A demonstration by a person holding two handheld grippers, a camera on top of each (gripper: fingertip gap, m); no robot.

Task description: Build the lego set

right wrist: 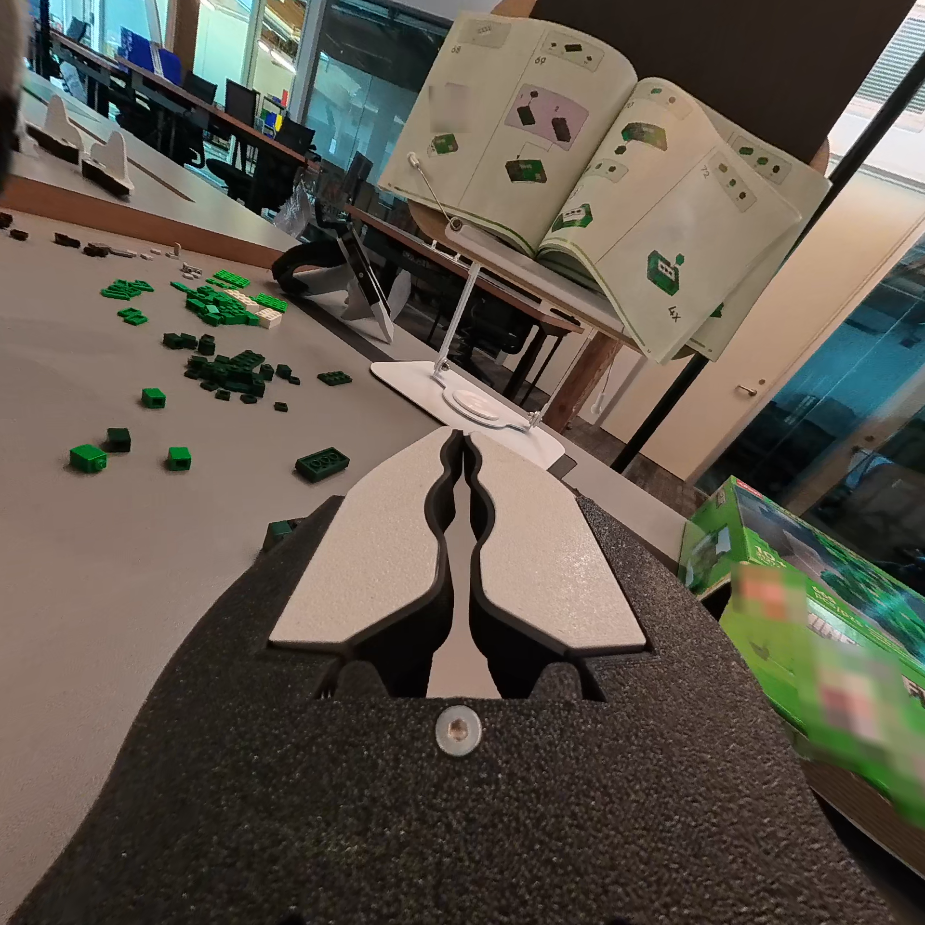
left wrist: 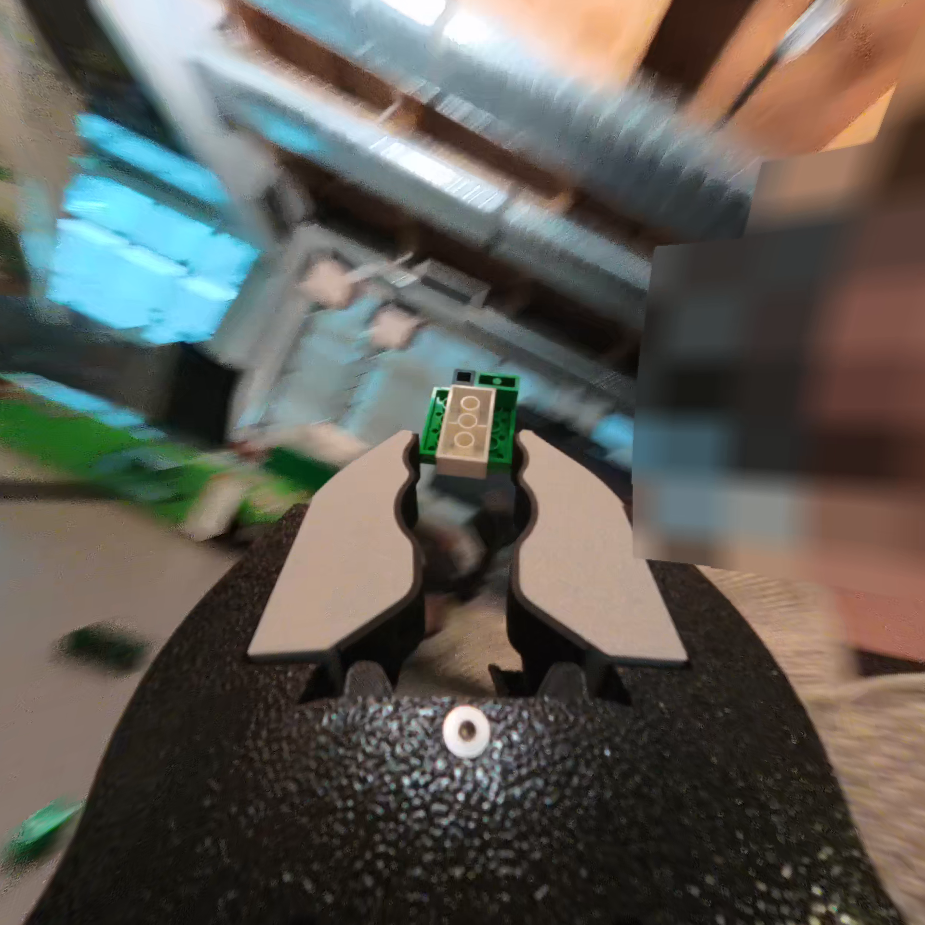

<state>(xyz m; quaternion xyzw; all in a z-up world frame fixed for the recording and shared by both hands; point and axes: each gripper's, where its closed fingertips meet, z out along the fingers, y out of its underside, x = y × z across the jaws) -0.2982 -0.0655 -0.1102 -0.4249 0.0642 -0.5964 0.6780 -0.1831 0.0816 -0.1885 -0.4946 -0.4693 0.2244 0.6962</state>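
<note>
- The grey table (right wrist: pixel 90 575) spreads across the right wrist view and serves as the landmark for everything else.
- An open instruction booklet (right wrist: pixel 600 165) sits on a white stand (right wrist: pixel 450 385) at the table's far edge, tilted, its pages well above the tabletop.
- A green set box (right wrist: pixel 781 575) stands beyond the table's right edge, partly covered by a mosaic patch.
- The right gripper (right wrist: pixel 461 440) hangs above the table near its right side, pointing at the base of the stand; its fingertips are almost touching and nothing lies between them.
- The left gripper (left wrist: pixel 465 450) is raised off the table toward the blurred room behind; its fingers are narrowed onto a small lego assembly (left wrist: pixel 470 425), pinching it at the tips.
- That assembly is a green plate seen from its underside with a tan brick pressed along its middle, hollow tubes facing the camera, and a small dark piece at its far end.
- A pile of bright green bricks (right wrist: pixel 225 300) with a few white ones lies toward the table's far side.
- A pile of dark green bricks (right wrist: pixel 235 373) lies nearer than it, mid-table.
- A dark green brick (right wrist: pixel 323 463) lies alone on the table, just left of the right gripper's tips.
- Single small green bricks (right wrist: pixel 87 458) are scattered on the table's left part.
</note>
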